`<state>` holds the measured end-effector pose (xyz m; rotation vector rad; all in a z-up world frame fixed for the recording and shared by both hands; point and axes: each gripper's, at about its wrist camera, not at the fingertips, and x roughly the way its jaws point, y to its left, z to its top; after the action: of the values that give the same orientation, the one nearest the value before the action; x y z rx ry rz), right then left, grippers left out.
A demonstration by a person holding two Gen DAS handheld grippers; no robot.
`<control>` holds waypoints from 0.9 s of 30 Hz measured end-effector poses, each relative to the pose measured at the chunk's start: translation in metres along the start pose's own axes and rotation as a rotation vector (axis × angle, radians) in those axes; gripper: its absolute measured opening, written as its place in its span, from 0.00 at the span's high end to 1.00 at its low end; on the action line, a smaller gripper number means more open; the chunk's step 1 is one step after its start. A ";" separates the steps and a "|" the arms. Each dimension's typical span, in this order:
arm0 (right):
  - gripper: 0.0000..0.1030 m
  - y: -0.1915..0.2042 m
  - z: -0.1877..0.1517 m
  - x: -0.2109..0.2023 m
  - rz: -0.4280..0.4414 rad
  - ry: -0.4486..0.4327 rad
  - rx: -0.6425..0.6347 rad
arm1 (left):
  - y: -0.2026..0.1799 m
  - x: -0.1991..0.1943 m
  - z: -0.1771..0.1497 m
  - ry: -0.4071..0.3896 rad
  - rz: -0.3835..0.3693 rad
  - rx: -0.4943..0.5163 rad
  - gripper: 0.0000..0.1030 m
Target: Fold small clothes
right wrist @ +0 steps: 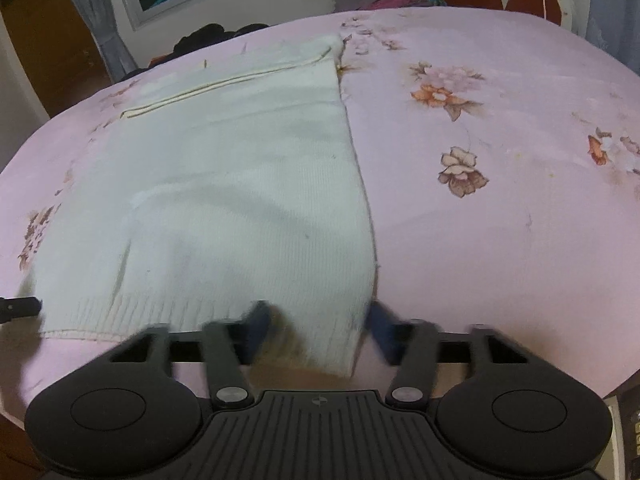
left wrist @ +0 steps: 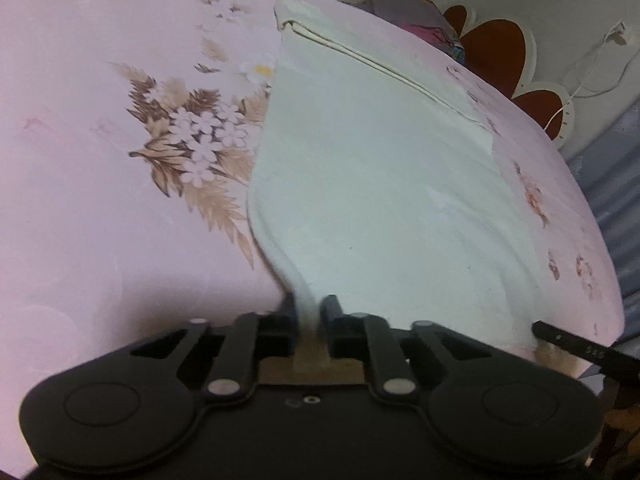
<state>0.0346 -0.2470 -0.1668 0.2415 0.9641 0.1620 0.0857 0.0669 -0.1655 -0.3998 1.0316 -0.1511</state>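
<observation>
Knit, pale and ribbed at the hem, the sweater (right wrist: pixel 224 184) lies flat on the pink sheet (right wrist: pixel 480 240), hem nearest both grippers, its long axis running away toward the far seam. The left gripper (left wrist: pixel 310 316) has its jaws pressed together on the near left corner, the cloth rising into them. The right gripper (right wrist: pixel 316 328) has its jaws spread either side of the near right corner, not yet closed. The step looks like taking hold for a fold; next the right must pinch, then both lift the hem evenly toward the far end.
</observation>
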 end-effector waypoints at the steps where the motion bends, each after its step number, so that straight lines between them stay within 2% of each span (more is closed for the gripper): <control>1: 0.76 -0.001 0.001 0.001 0.009 0.008 0.010 | 0.000 0.000 0.002 0.002 -0.007 -0.008 0.93; 2: 0.82 -0.002 0.004 0.002 0.026 0.017 0.026 | 0.000 0.000 0.005 0.003 -0.015 -0.011 0.94; 3: 0.93 -0.003 0.005 0.002 0.045 0.027 0.041 | -0.001 -0.001 0.008 0.001 -0.029 -0.014 0.94; 5: 0.93 -0.001 0.011 0.001 0.070 0.031 0.043 | -0.007 -0.004 0.017 -0.022 -0.039 0.001 0.95; 8: 0.93 0.003 0.028 -0.010 0.114 -0.013 0.033 | -0.017 -0.014 0.038 -0.086 -0.069 0.014 0.95; 12: 0.93 0.006 0.069 -0.022 0.153 -0.104 0.032 | -0.028 -0.025 0.076 -0.180 -0.094 0.028 0.95; 16: 0.93 0.005 0.119 -0.020 0.190 -0.176 0.040 | -0.038 -0.018 0.120 -0.243 -0.106 0.032 0.95; 22: 0.93 0.007 0.193 0.011 0.202 -0.257 0.033 | -0.044 0.009 0.184 -0.313 -0.102 0.019 0.95; 27: 0.93 0.003 0.255 0.062 0.218 -0.273 0.059 | -0.040 0.046 0.240 -0.326 -0.086 -0.015 0.95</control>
<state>0.2804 -0.2623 -0.0761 0.4124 0.6707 0.2931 0.3172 0.0761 -0.0792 -0.4655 0.6947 -0.1499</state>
